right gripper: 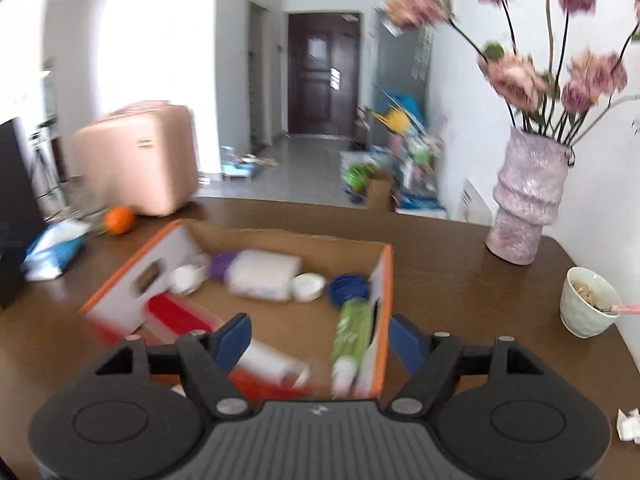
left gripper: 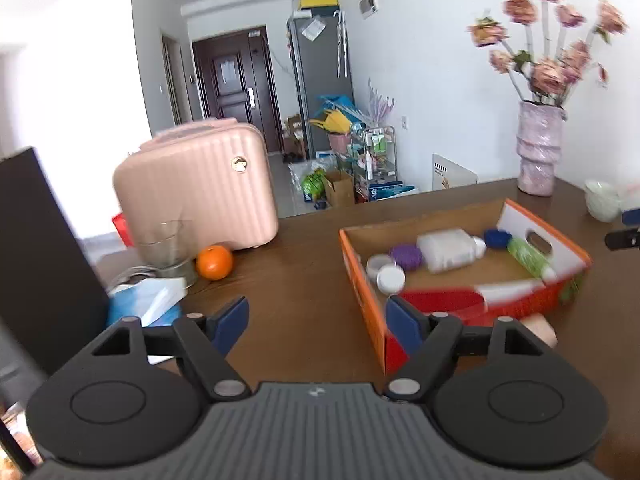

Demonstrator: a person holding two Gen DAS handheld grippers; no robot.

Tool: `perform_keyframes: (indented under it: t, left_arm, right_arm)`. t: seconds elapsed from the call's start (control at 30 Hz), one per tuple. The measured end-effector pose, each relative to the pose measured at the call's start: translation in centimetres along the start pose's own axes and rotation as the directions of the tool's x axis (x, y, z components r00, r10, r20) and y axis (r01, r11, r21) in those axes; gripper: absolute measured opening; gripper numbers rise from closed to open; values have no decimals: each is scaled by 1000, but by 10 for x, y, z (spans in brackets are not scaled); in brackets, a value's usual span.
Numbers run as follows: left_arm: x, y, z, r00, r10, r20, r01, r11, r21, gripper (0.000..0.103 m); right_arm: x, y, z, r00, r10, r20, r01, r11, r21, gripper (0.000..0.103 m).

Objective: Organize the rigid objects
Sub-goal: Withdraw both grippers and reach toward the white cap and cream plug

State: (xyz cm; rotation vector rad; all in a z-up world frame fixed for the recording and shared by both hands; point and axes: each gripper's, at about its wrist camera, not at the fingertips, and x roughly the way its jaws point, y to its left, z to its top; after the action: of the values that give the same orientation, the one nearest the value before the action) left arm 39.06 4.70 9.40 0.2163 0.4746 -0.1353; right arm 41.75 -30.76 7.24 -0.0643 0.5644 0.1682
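An orange and white cardboard box (left gripper: 362,280) (right gripper: 124,280) stands on the brown table (left gripper: 296,280). In it lie a white bottle (left gripper: 446,250) (right gripper: 262,274), a purple lid (left gripper: 406,256), a blue lid (left gripper: 497,237) (right gripper: 346,288), white caps (left gripper: 390,278), a green tube (left gripper: 530,258) (right gripper: 352,330) and a red and white tube (left gripper: 452,300) (right gripper: 188,314). My left gripper (left gripper: 316,324) is open and empty, at the box's near left corner. My right gripper (right gripper: 320,338) is open and empty, over the box's near right corner.
A pink case (left gripper: 196,184), a glass (left gripper: 168,248), an orange (left gripper: 214,262) and a blue packet (left gripper: 148,300) sit at the table's left. A dark box (left gripper: 36,248) stands at the far left. A vase with flowers (right gripper: 528,200) and a white bowl (right gripper: 588,306) stand at the right.
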Motion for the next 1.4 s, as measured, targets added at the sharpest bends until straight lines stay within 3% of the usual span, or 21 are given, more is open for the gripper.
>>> perform_keyframes:
  t: [0.13, 0.33, 0.5, 0.63, 0.77, 1.07, 1.23, 1.4]
  left_arm:
    - [-63, -12, -41, 992, 82, 94, -86, 995, 42, 82]
    - [-124, -34, -103, 981, 82, 175, -80, 997, -17, 88]
    - [-139, -57, -136, 989, 95, 112, -84, 991, -100, 88]
    - [-145, -76, -155, 995, 82, 56, -80, 996, -36, 88]
    - [-154, -89, -159, 996, 60, 71, -58, 998, -36, 91]
    - [-113, -136, -148, 999, -36, 4, 36, 999, 25, 91]
    - [-70, -156, -135, 997, -75, -35, 76, 997, 34, 91]
    - [-17, -177, -123, 995, -76, -67, 80, 996, 48, 82]
  right_arm:
    - [-50, 30, -41, 998, 40, 51, -40, 999, -10, 76]
    - [-100, 61, -108, 995, 47, 83, -54, 995, 82, 79]
    - [-121, 84, -150, 995, 23, 93, -34, 992, 122, 80]
    - [-129, 92, -175, 998, 30, 62, -37, 993, 112, 80]
    - [-136, 84, -185, 998, 25, 59, -32, 990, 134, 80]
    - [-133, 55, -198, 999, 19, 49, -28, 983, 182, 81]
    - [-117, 30, -201, 999, 4, 40, -13, 971, 238, 81]
    - [-98, 11, -199, 1000, -10, 15, 6, 969, 245, 81]
